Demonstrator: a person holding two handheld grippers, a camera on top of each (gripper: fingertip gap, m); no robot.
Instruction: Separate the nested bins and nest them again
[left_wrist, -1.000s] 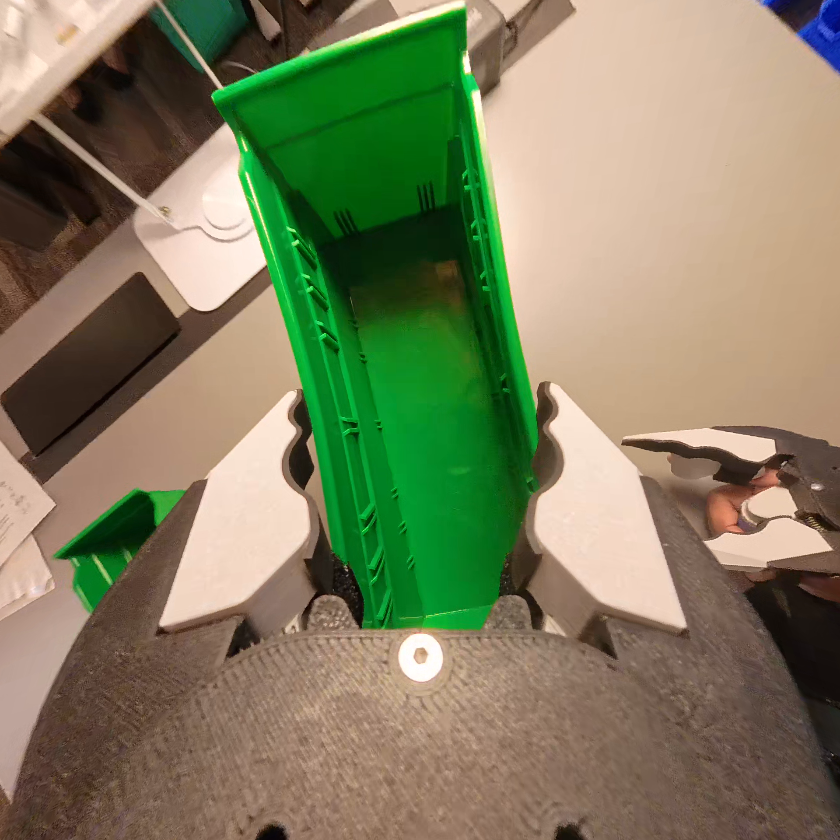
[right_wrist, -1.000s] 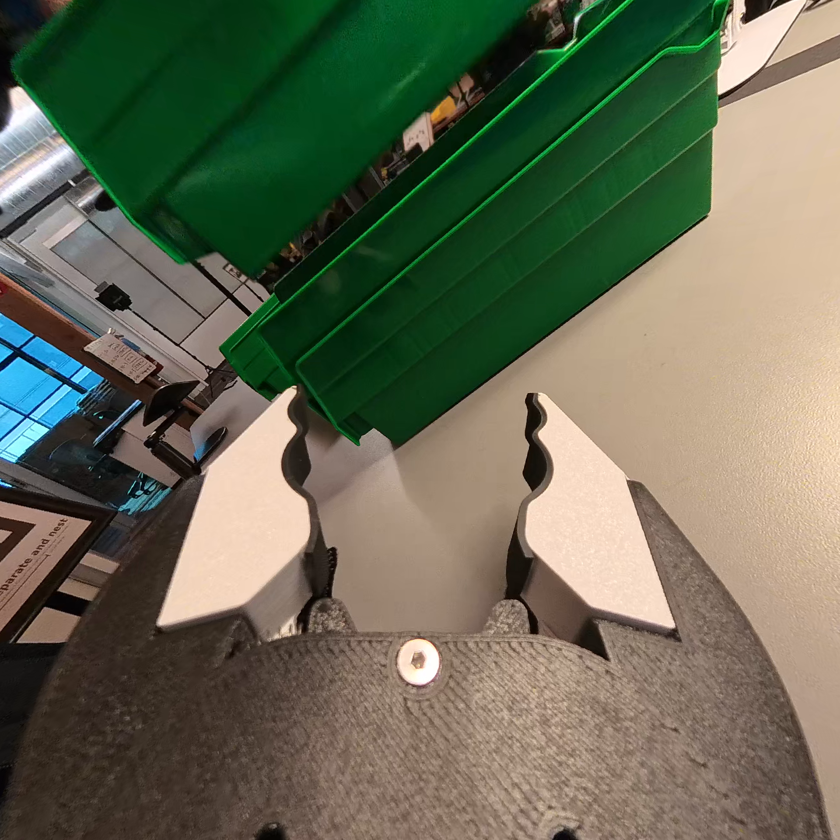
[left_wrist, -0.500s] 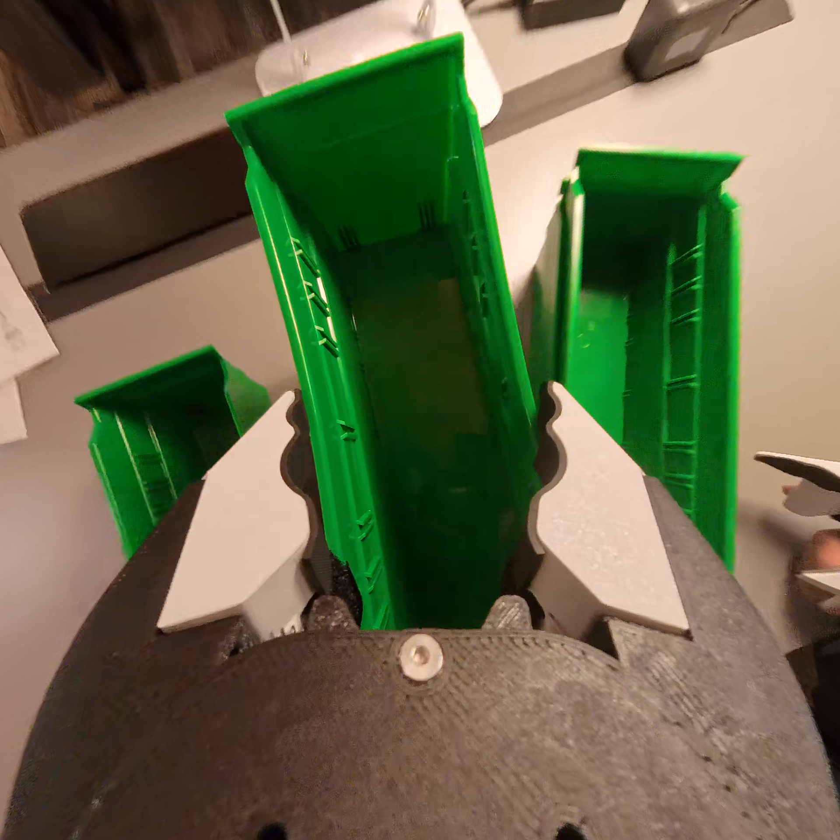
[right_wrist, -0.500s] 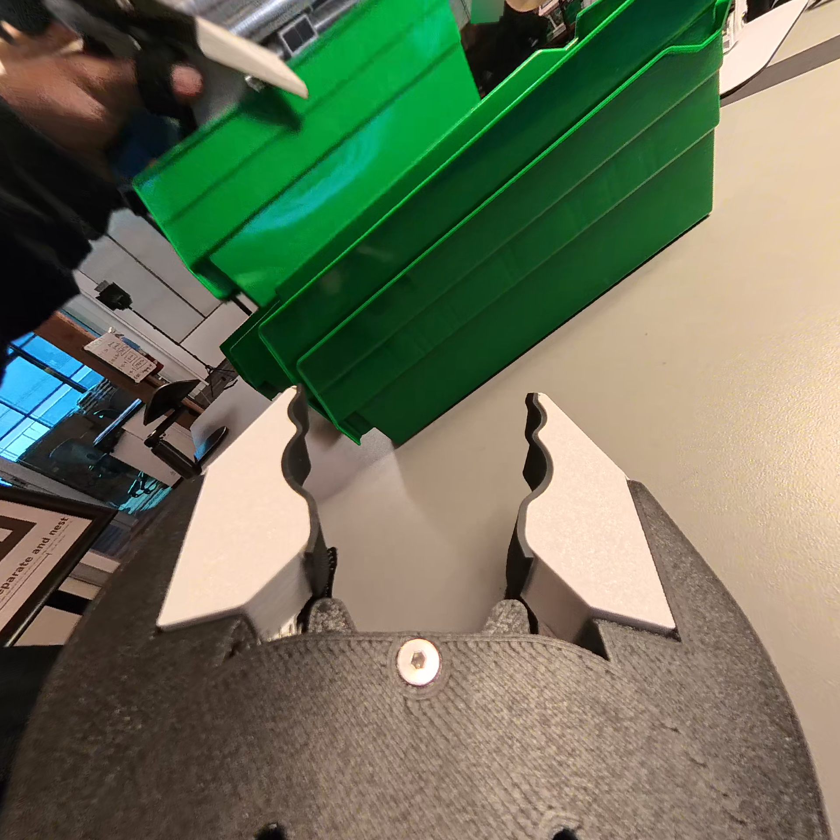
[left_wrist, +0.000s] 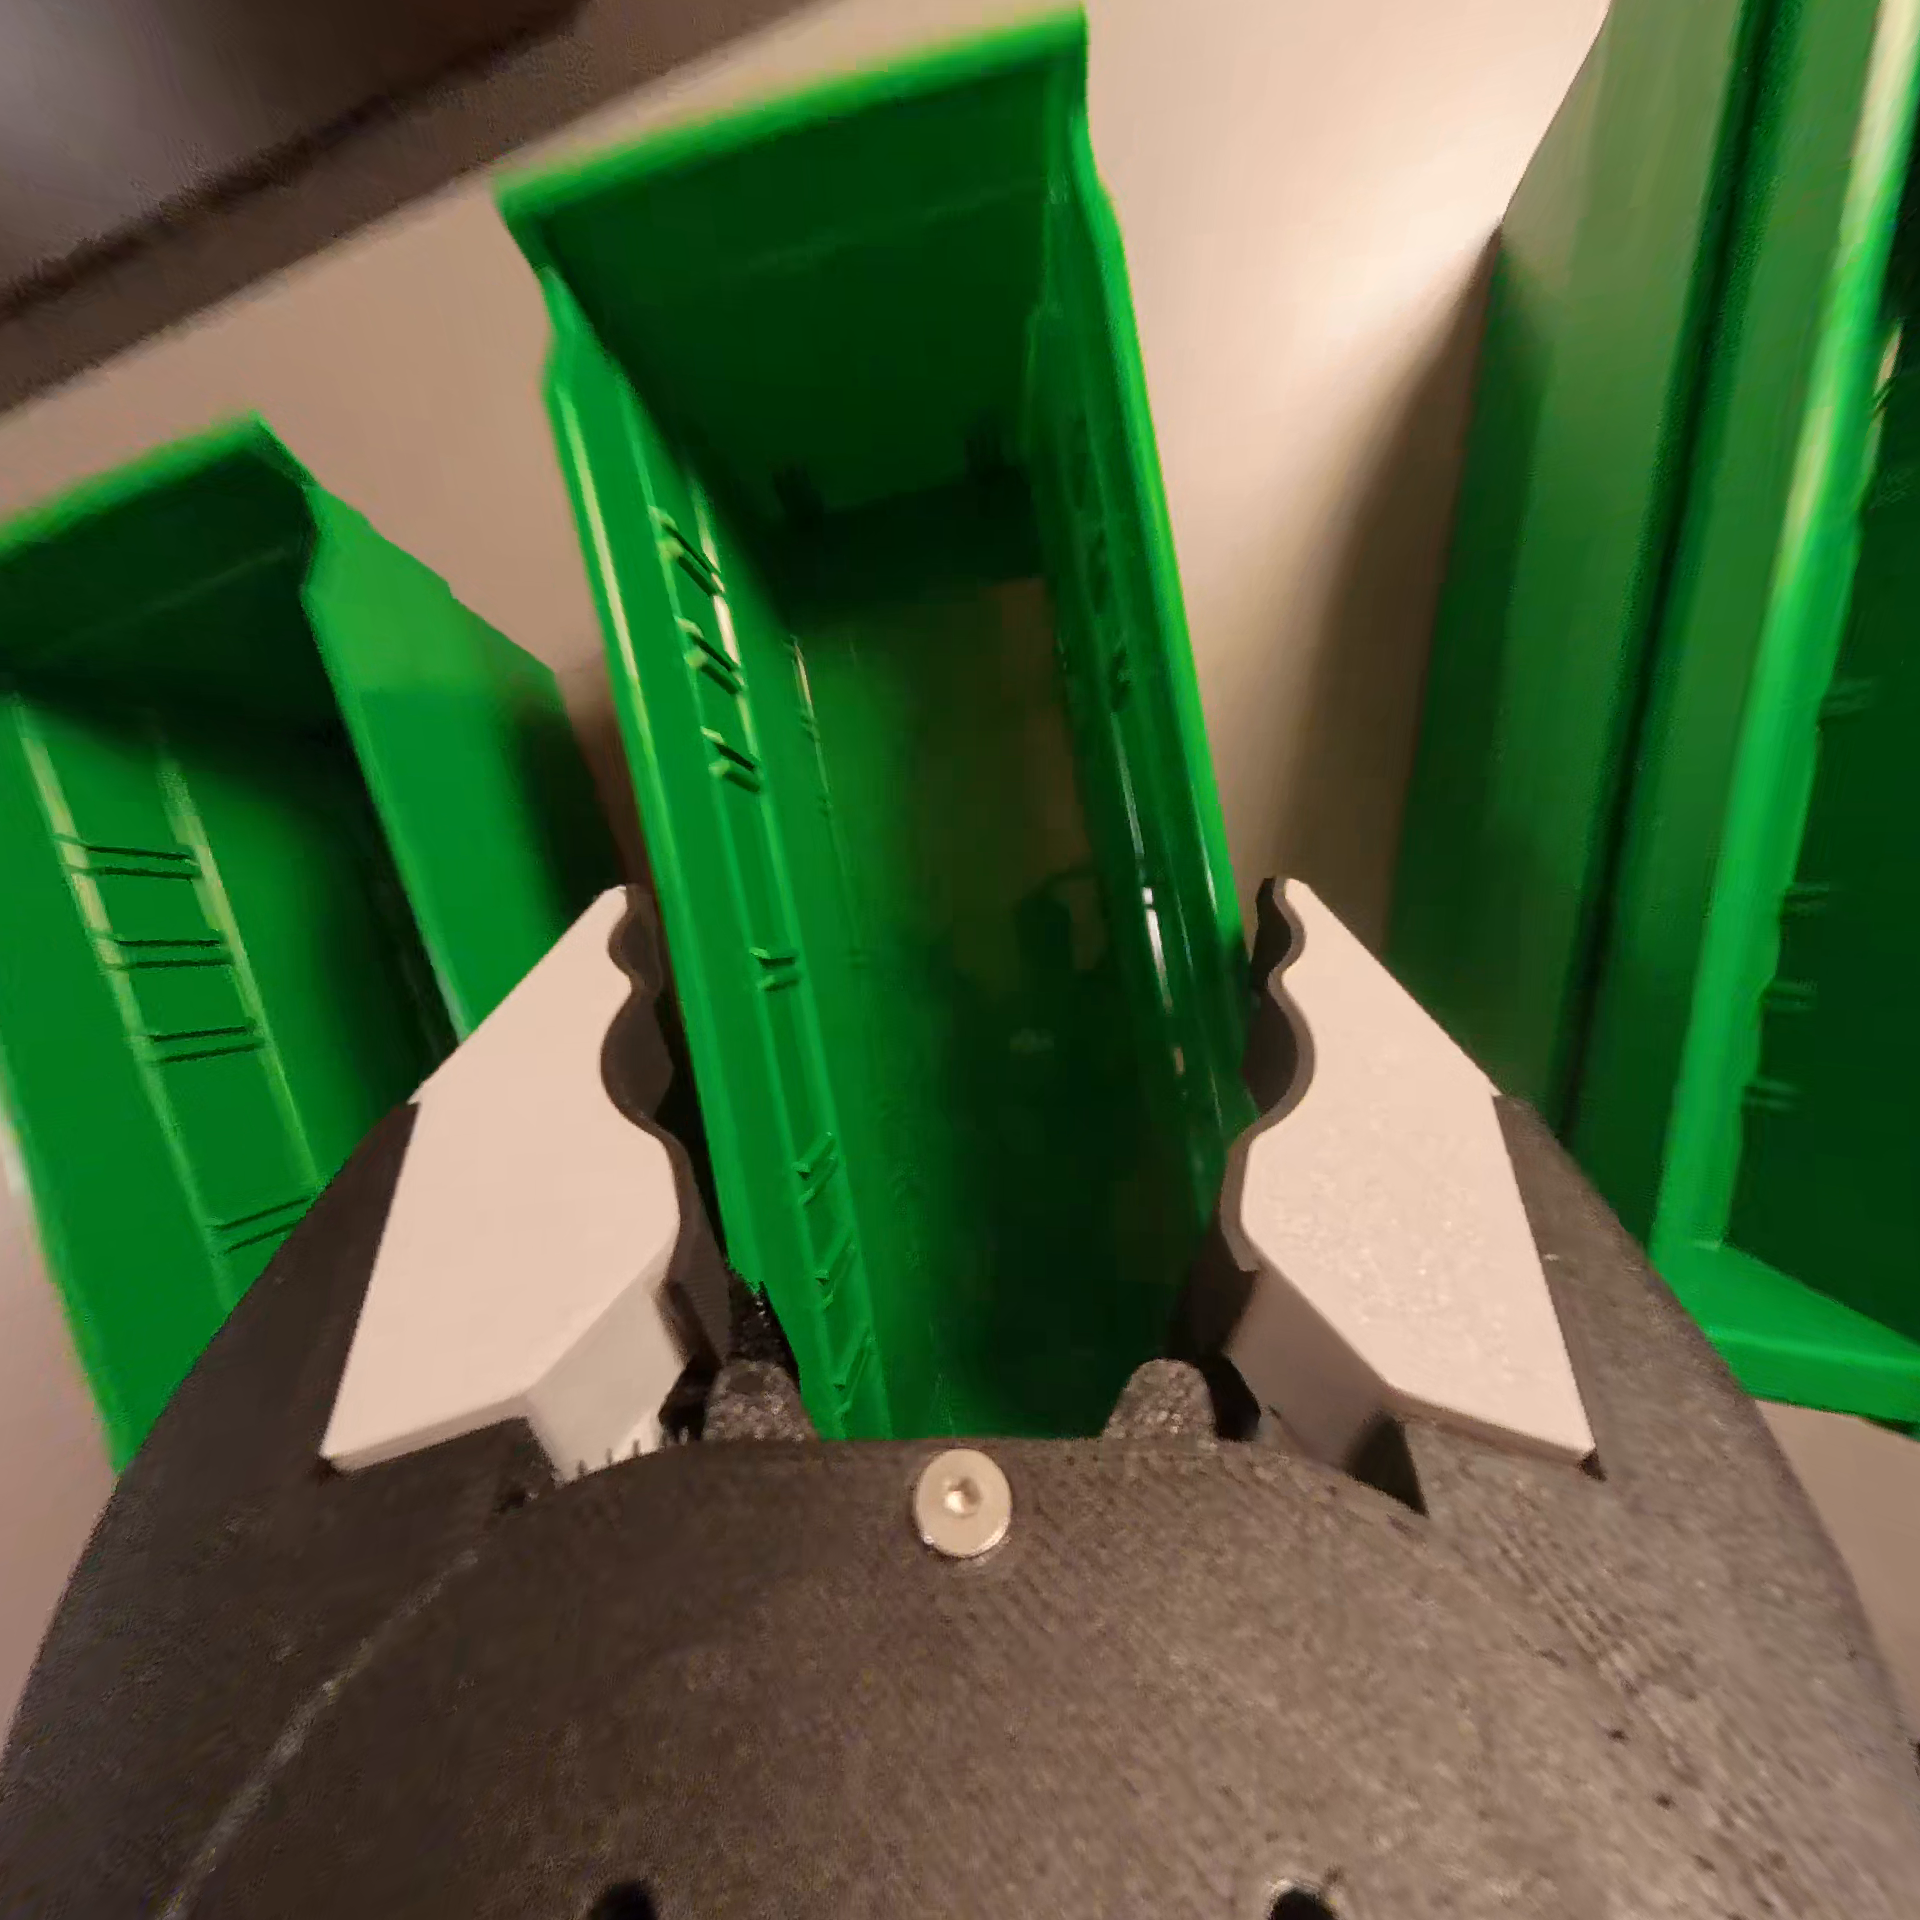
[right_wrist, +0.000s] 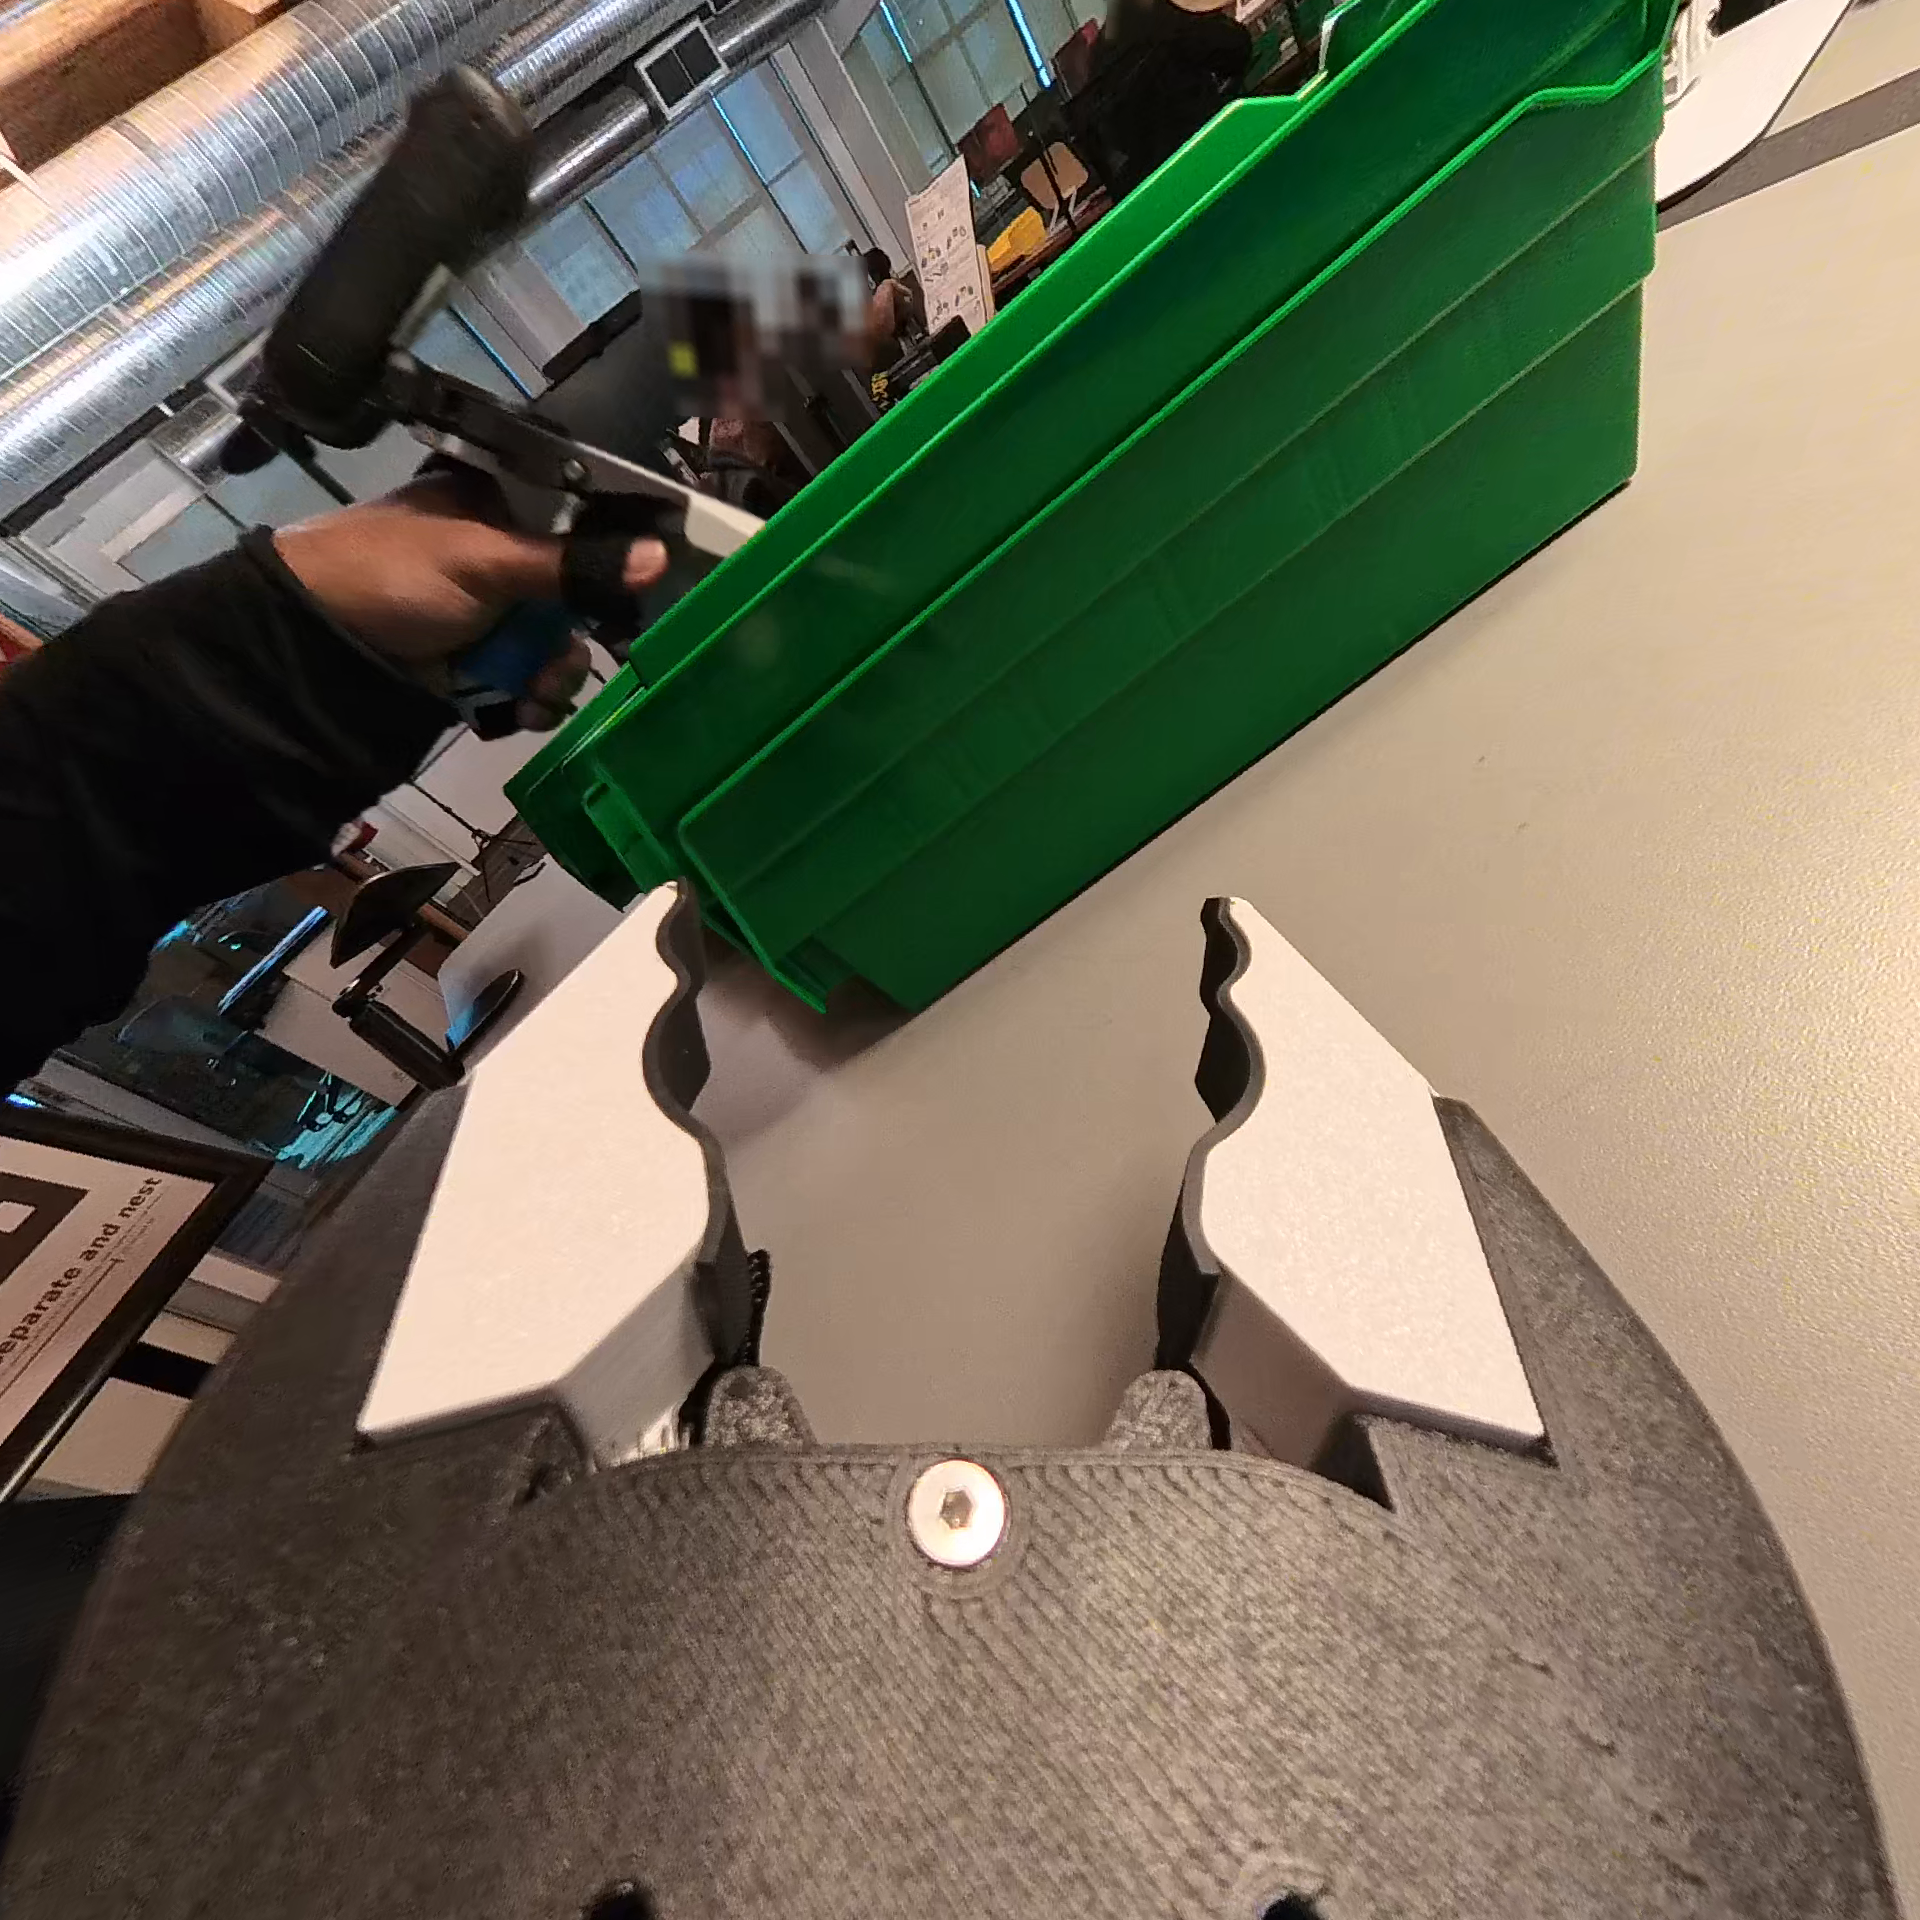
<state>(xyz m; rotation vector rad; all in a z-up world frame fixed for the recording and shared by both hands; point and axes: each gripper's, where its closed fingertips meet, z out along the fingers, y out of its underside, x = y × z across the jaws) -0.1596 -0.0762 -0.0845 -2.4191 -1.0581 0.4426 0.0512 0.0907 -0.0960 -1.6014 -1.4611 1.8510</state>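
My left gripper (left_wrist: 951, 904) is shut on a green bin (left_wrist: 883, 727); its fingers (left_wrist: 551, 1091) press the bin's two long walls at the near end. The bin points away from me, between a single green bin (left_wrist: 208, 831) on the left and the nested green bins (left_wrist: 1714, 727) on the right. In the right wrist view the left gripper (right_wrist: 623, 499) and the hand holding it are behind the nested bins (right_wrist: 1195, 623), with the held bin (right_wrist: 790, 592) low beside them. My right gripper (right_wrist: 951, 914) is open and empty above the table, just short of the stack's near corner.
The grey table (right_wrist: 1558, 935) stretches to the right of the stack. A framed sign (right_wrist: 94, 1247) stands at the left edge. A person's sleeve and hand (right_wrist: 416, 582) reach in from the left. Table surface shows between the bins (left_wrist: 1330, 416).
The left gripper has carried its green bin down from high above the stack to just beside it, and the other bins have come into its view. The right gripper has stayed still and open.
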